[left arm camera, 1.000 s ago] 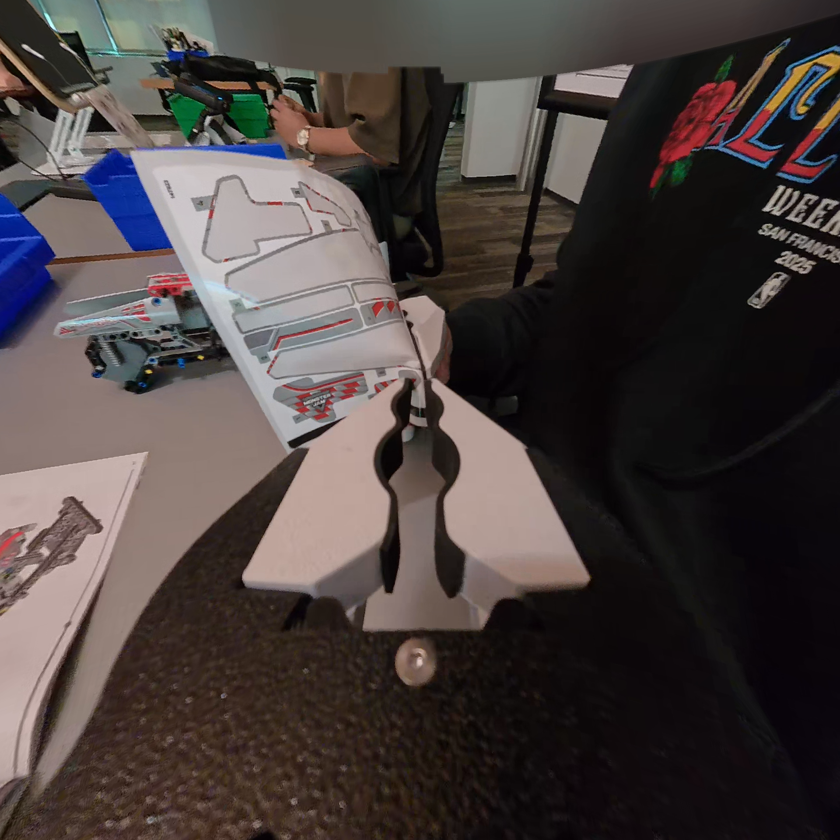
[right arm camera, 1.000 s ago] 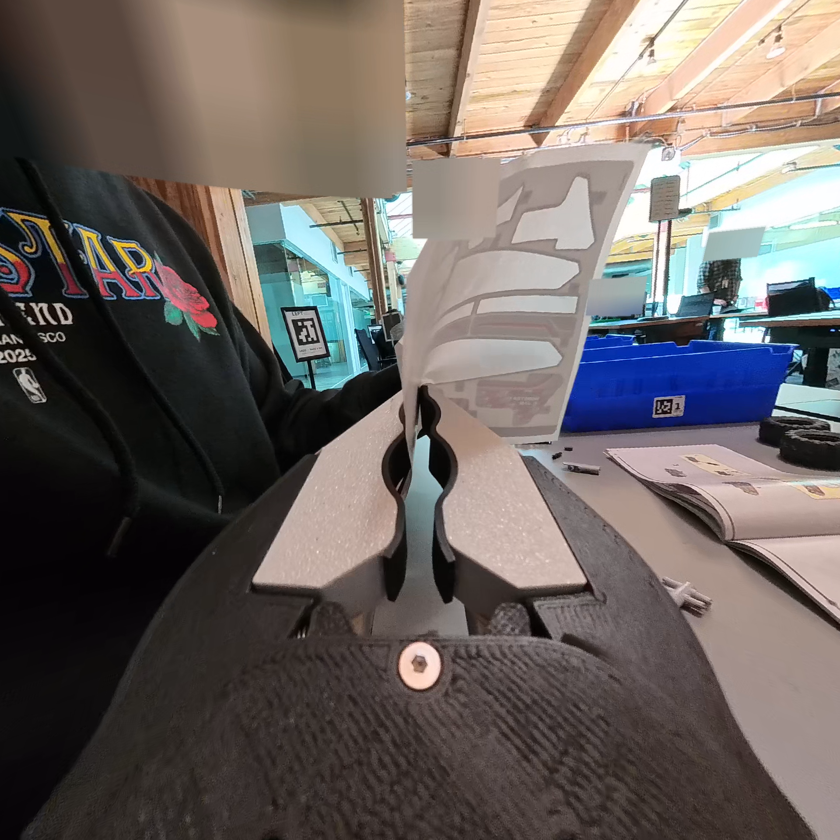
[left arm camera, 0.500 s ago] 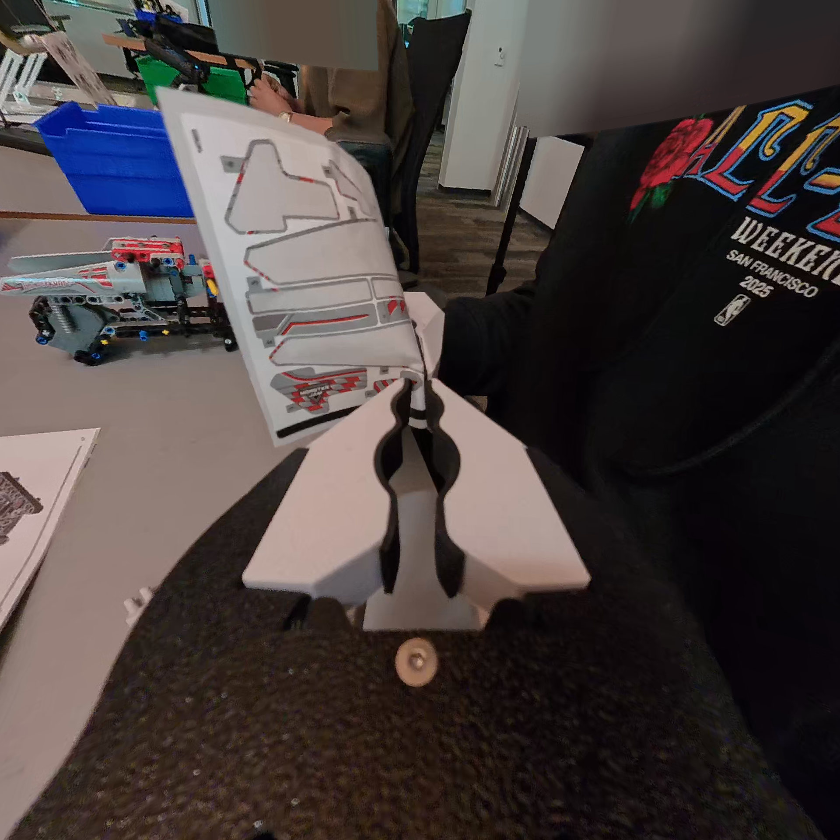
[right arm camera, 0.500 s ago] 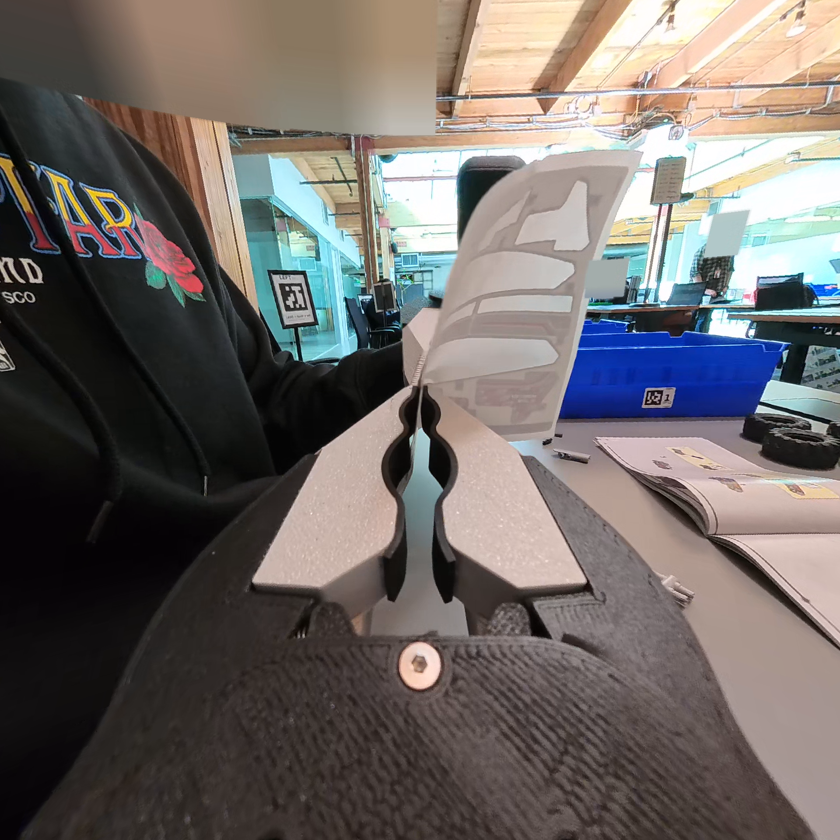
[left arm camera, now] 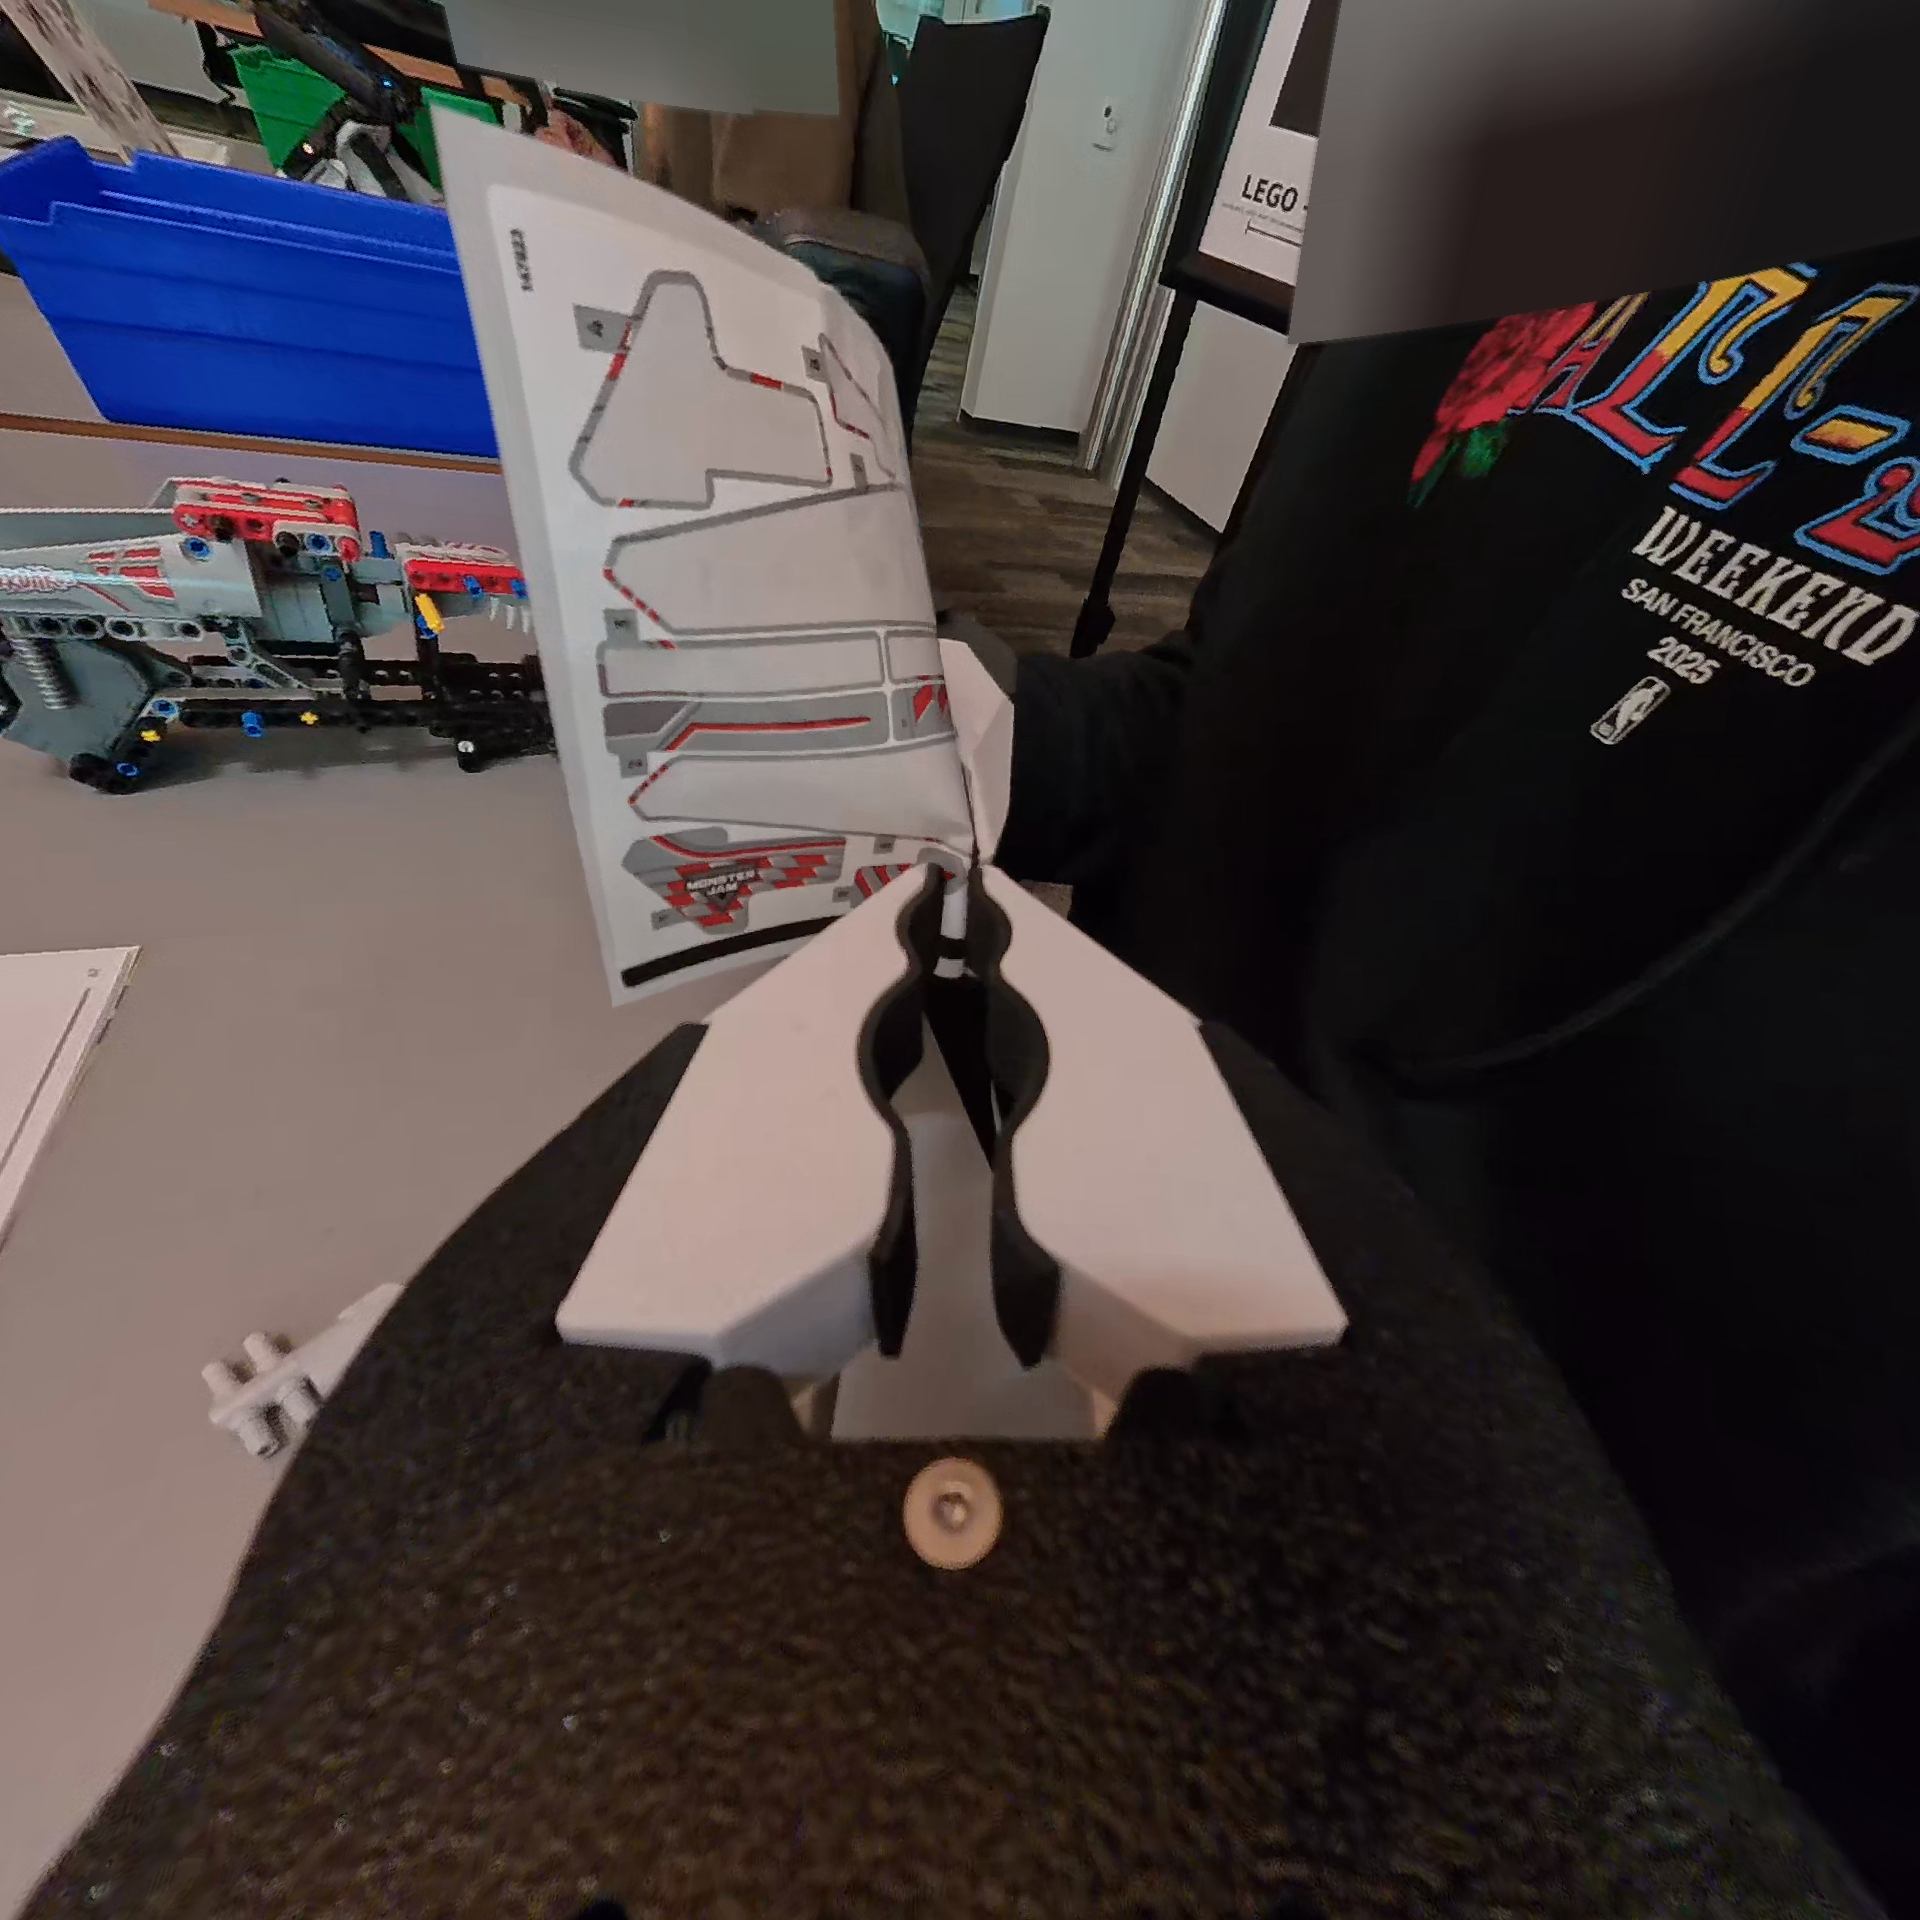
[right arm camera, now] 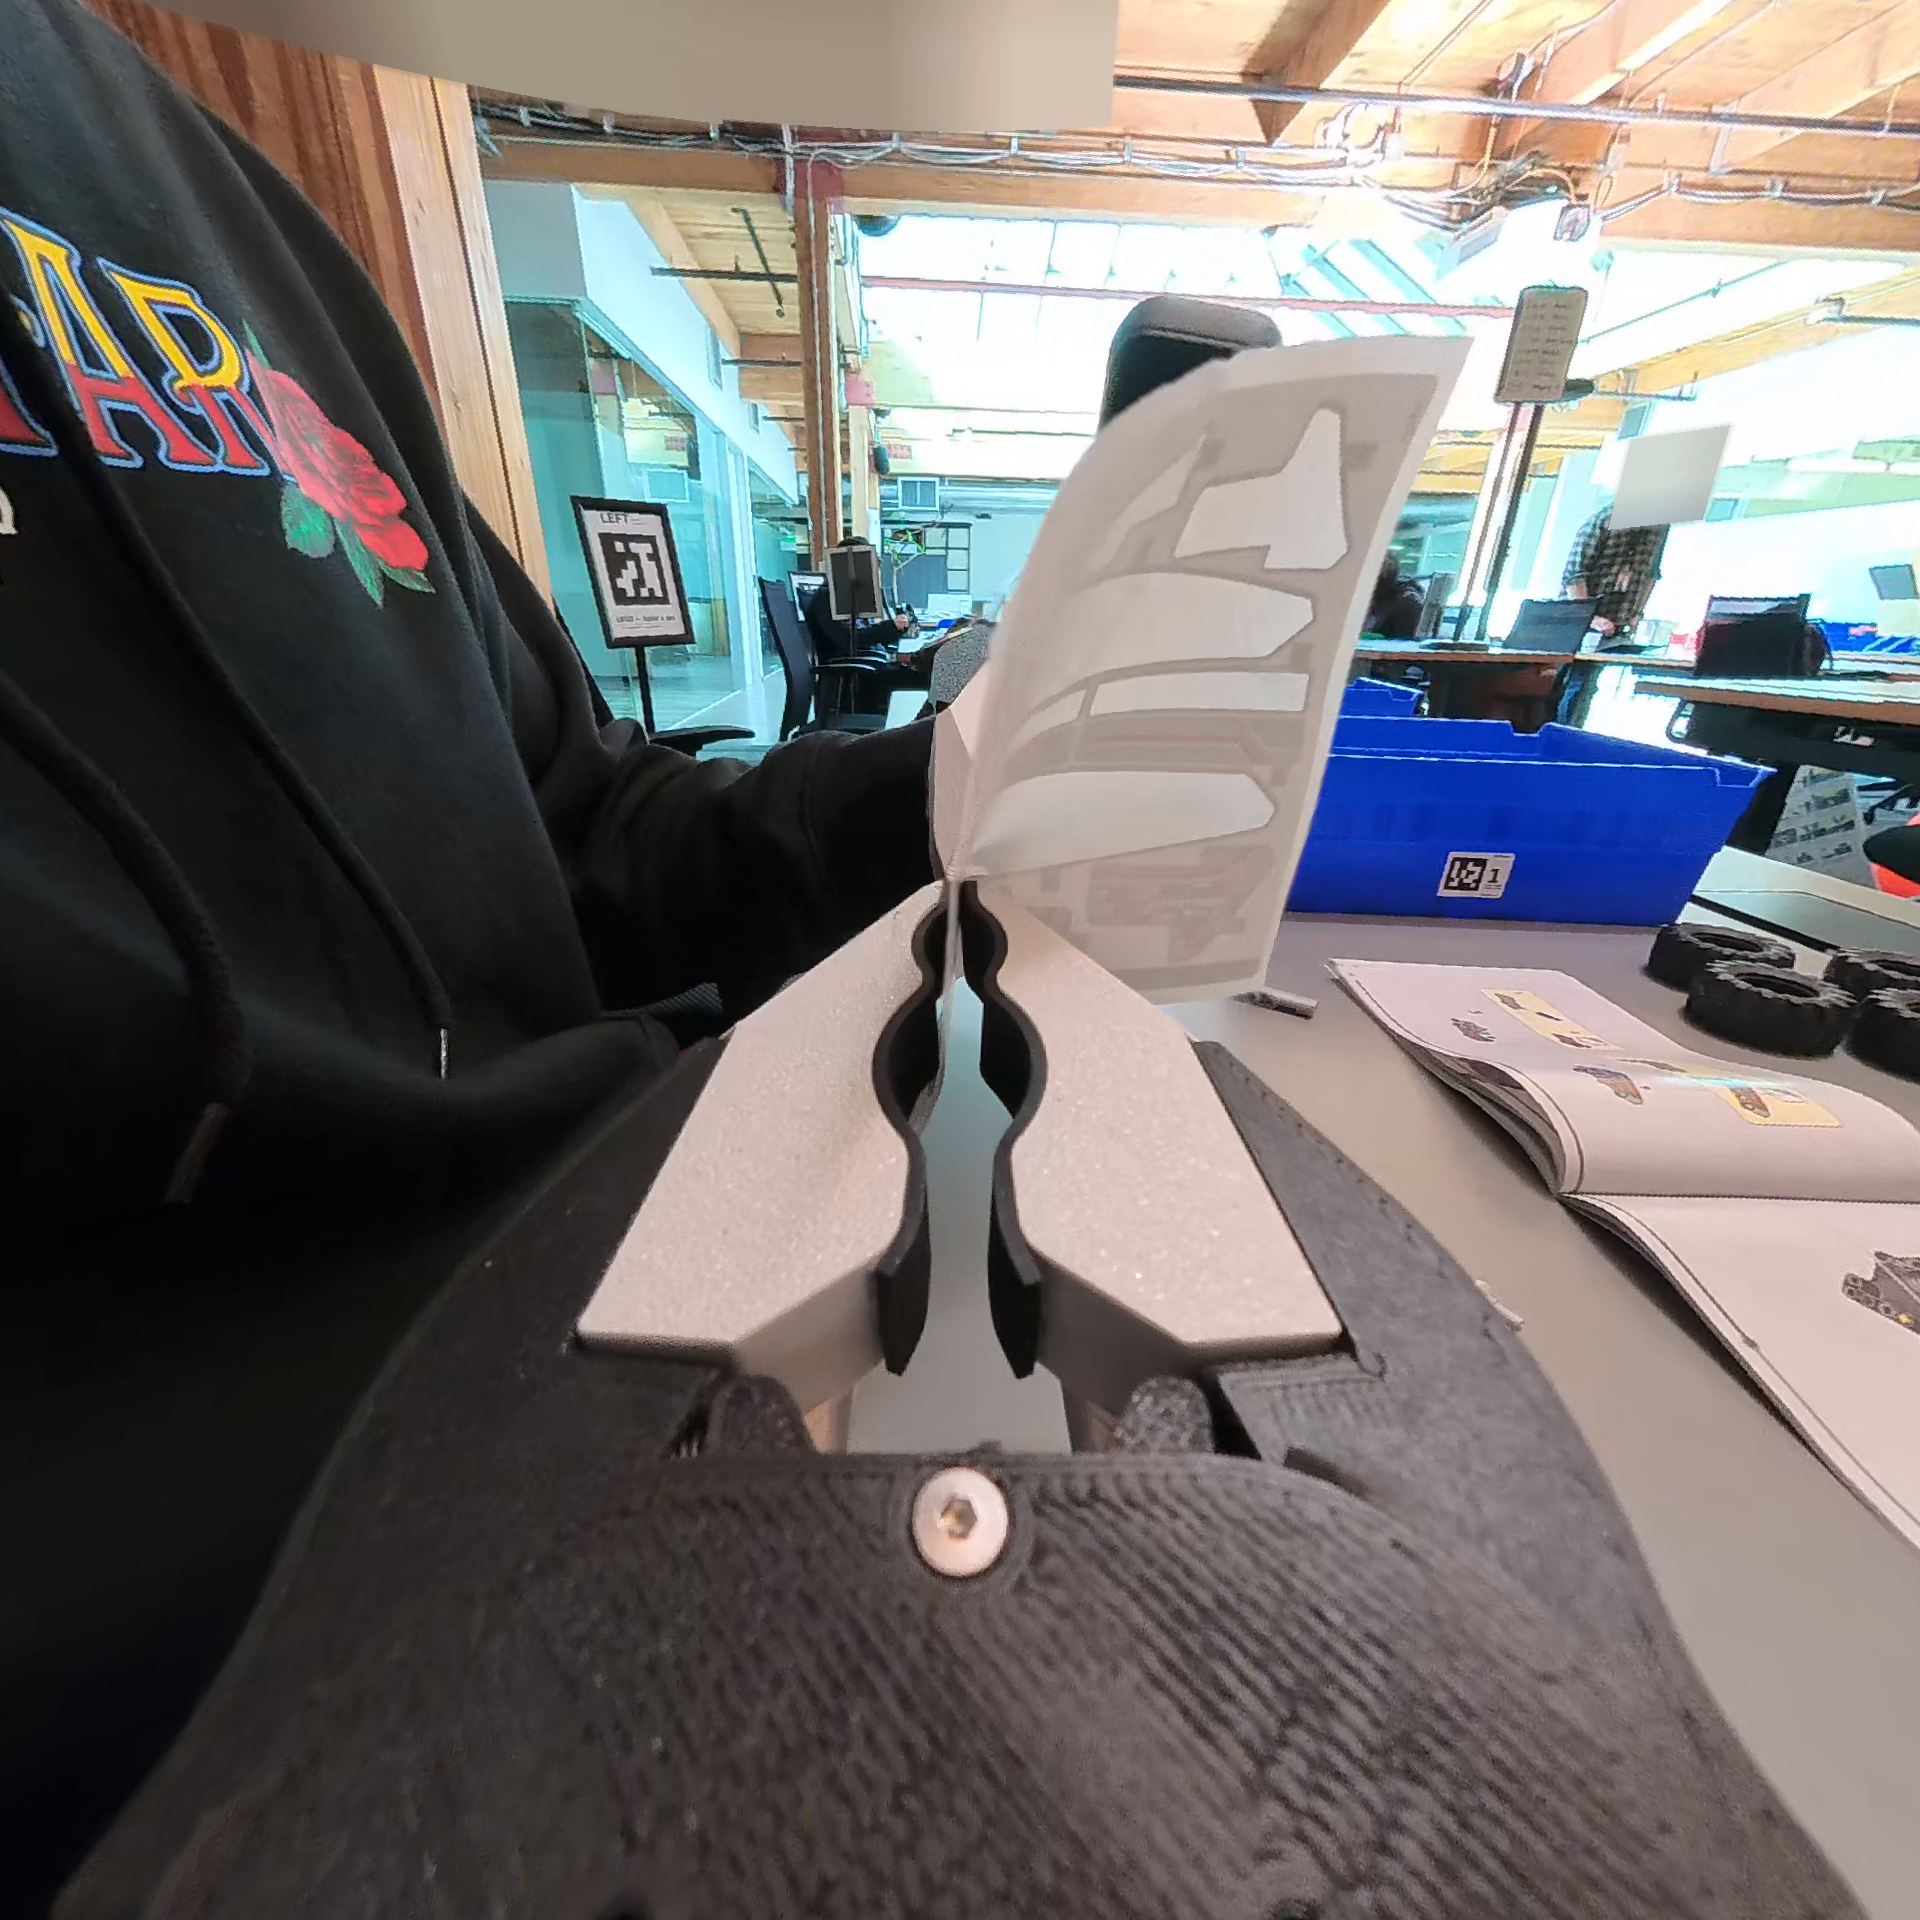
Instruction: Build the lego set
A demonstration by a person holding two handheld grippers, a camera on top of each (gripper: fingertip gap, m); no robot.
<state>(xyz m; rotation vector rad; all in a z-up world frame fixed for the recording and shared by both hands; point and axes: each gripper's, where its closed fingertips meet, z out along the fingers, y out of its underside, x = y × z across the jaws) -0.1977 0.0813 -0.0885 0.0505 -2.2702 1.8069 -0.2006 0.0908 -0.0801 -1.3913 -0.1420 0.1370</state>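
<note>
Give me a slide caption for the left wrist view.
Left gripper pinches sticker sheet upright, half-built lego model behind.

Bright daylight from windows backlights the sticker sheet, washing its print pale. The left wrist view is dimmer. Wide-angle bending curves both pictures' edges; backgrounds look soft.

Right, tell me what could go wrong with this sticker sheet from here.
1. Both the left gripper and the right gripper pinch the white sticker sheet with grey and red decals at nearly the same corner; pulling them apart could tear or crease it.
2. The sheet already bows, so a decal might fold onto itself while being peeled.
3. It hangs in the air near the grey and red lego vehicle; a swing could brush it.
</note>
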